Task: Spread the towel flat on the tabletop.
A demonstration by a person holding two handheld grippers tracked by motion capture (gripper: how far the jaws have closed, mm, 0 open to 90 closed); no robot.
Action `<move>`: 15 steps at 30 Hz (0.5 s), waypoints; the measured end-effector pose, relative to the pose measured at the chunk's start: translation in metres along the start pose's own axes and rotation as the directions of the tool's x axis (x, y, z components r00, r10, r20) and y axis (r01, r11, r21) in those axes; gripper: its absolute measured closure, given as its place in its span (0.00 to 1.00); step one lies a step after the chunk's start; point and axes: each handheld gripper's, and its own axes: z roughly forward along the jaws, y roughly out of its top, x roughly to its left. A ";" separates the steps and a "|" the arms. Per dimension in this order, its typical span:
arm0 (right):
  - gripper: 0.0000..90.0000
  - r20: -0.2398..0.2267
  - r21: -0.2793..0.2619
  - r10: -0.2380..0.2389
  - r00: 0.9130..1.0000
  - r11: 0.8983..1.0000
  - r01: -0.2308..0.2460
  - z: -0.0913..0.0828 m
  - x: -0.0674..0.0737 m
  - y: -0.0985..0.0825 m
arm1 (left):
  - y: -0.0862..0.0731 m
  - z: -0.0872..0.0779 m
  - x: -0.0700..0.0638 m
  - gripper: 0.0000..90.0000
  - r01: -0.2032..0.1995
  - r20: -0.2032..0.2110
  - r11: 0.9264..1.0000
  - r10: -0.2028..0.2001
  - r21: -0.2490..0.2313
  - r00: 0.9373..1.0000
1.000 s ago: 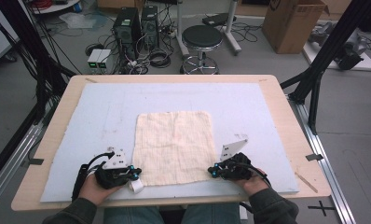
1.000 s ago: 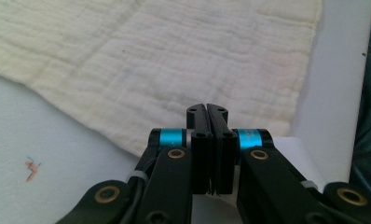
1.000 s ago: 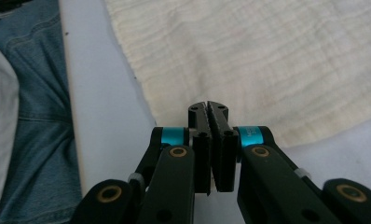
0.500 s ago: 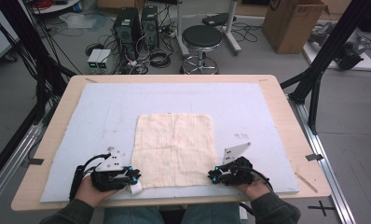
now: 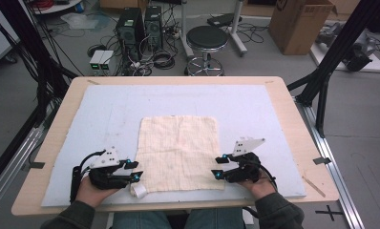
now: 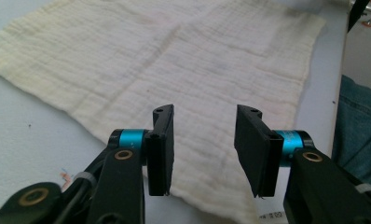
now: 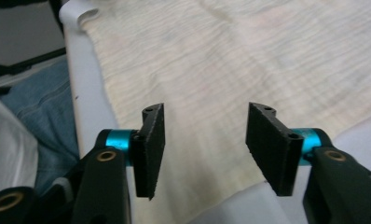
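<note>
both your left gripper (image 5: 136,170) and right gripper (image 5: 216,167) have just been opening, nothing pinched, cloth (image 5: 178,152) lying flat. looks released; next, back off or re-pinch the near corners.

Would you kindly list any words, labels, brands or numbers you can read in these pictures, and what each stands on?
None can be read for certain.
Cardboard box: a dark round mark, too blurred to read.
White tag at the cloth's near corner: small print, too small to read.

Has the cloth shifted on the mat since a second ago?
No. The cloth lies square on the mat, same spot; both tongs have just been opening with nothing pinched.
</note>
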 end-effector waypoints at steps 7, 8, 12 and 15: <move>0.40 0.028 -0.038 0.072 0.997 0.997 -0.071 -0.001 -0.011 0.006 | 0.002 0.000 0.004 0.55 0.017 -0.037 0.999 -0.018 -0.028 0.999; 0.40 0.035 -0.045 0.072 0.997 0.996 -0.070 -0.001 -0.012 0.006 | 0.002 0.000 0.004 0.54 0.024 -0.041 0.999 -0.026 -0.035 0.999; 0.38 0.060 -0.038 0.055 0.997 0.998 -0.053 0.000 -0.016 0.007 | 0.006 0.001 0.005 0.50 0.032 -0.059 0.999 -0.035 -0.040 0.998; 0.34 0.079 -0.040 0.060 0.995 0.998 -0.057 0.000 -0.018 0.010 | 0.007 0.004 0.006 0.48 0.036 -0.067 0.999 -0.039 -0.035 0.997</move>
